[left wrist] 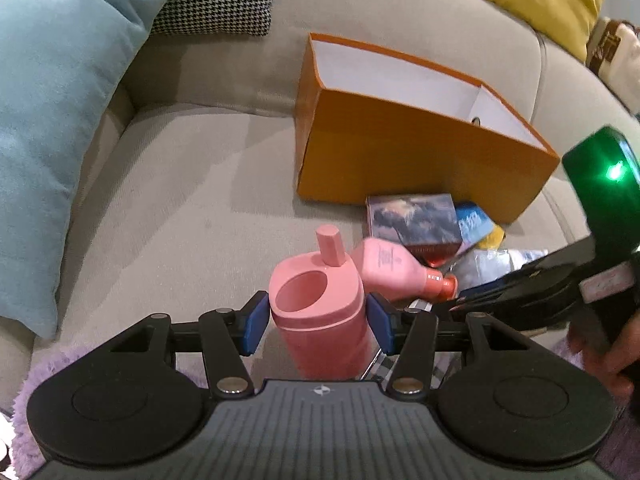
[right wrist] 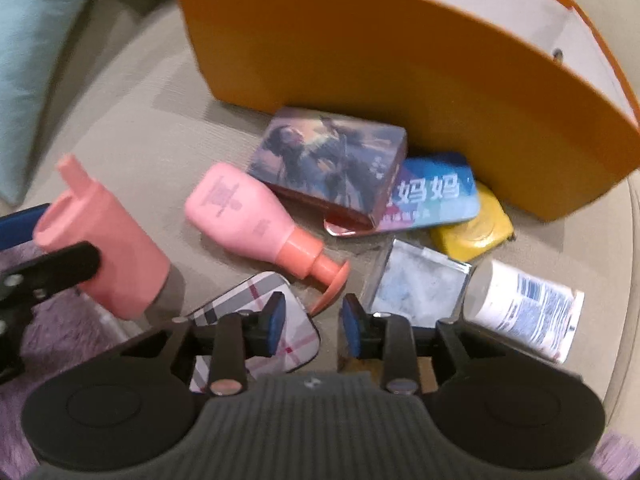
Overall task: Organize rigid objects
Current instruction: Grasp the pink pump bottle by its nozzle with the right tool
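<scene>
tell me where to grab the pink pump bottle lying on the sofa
Grip the pink pump bottle across its wide flat body, coming from above. It lies on its side with bare sofa cushion along its left side. The thin neck and pump head look less secure to hold.

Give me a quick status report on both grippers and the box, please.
Left gripper shut on pink cup, lifted. Right gripper open, empty, above plaid tin. Orange box open, nothing blocking.
</scene>
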### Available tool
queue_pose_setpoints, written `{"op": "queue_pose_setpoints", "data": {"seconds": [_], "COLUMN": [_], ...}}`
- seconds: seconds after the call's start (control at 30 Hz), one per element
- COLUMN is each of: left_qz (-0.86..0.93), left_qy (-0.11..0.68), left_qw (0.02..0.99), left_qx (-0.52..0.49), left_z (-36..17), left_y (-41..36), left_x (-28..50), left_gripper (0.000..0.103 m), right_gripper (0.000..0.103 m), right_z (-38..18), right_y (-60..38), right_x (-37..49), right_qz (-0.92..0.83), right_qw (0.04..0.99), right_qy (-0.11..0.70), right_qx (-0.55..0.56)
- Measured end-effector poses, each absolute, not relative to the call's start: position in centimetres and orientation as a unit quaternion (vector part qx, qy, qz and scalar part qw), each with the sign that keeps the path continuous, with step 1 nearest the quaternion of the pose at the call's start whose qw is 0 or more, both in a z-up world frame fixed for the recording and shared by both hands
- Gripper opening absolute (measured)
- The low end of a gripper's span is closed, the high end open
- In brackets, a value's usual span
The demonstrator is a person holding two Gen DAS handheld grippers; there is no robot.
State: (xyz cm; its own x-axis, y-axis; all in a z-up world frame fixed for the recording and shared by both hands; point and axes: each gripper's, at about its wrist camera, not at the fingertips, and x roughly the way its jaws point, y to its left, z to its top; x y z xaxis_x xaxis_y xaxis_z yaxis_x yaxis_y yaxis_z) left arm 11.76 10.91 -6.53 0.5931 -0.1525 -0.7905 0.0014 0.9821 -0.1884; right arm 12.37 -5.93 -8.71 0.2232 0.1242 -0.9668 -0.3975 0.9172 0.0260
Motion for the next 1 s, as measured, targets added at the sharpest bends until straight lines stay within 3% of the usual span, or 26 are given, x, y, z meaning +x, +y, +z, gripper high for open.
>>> {"op": "queue_pose_setpoints", "data": {"seconds": [0.1, 0.17, 0.3, 0.4, 0.7, 0.77, 1.0], "left_qz": [-0.046, -0.048, -0.039, -0.038, -0.026, -0.014, 0.017], "left_qy": [0.436, 0.427, 0.424, 0.421, 0.443, 0.441, 0.431], "left_qw": [0.893, 0.897, 0.897, 0.899, 0.893, 0.894, 0.897], "left_qx": [-0.100, -0.105, -0.114, -0.111, -0.079, -0.078, -0.098], "left_z": [-6.6, -6.6, -7.1, -7.3, -7.8, -7.7, -7.2], "left_y": [11.2, 11.3, 11.3, 10.9, 10.2, 10.3, 11.4], "left_x": [11.8, 11.7, 12.4, 12.7, 12.4, 12.0, 11.2], "left_gripper": [0.061, 0.061, 0.061, 0.060, 0.060, 0.060, 0.060], "right_gripper": [0.029, 0.022, 0.022, 0.006, 0.006, 0.000, 0.000], "right_z": [-8.8, -8.7, -8.8, -8.5, -4.3, -3.4, -3.5], "right_y": [-5.3, -5.5, -5.0, -5.6, -4.5, -4.4, -2.0], "right_x": [12.8, 13.3, 13.1, 12.7, 11.0, 10.8, 10.1], "right_qz": [0.153, 0.137, 0.143, 0.141, 0.202, 0.226, 0.278], "right_qw": [0.786, 0.792, 0.793, 0.809, 0.852, 0.856, 0.840], "right_qy": [0.589, 0.587, 0.580, 0.556, 0.464, 0.447, 0.452], "right_qx": [-0.108, -0.096, -0.118, -0.126, -0.133, -0.125, -0.113]}}
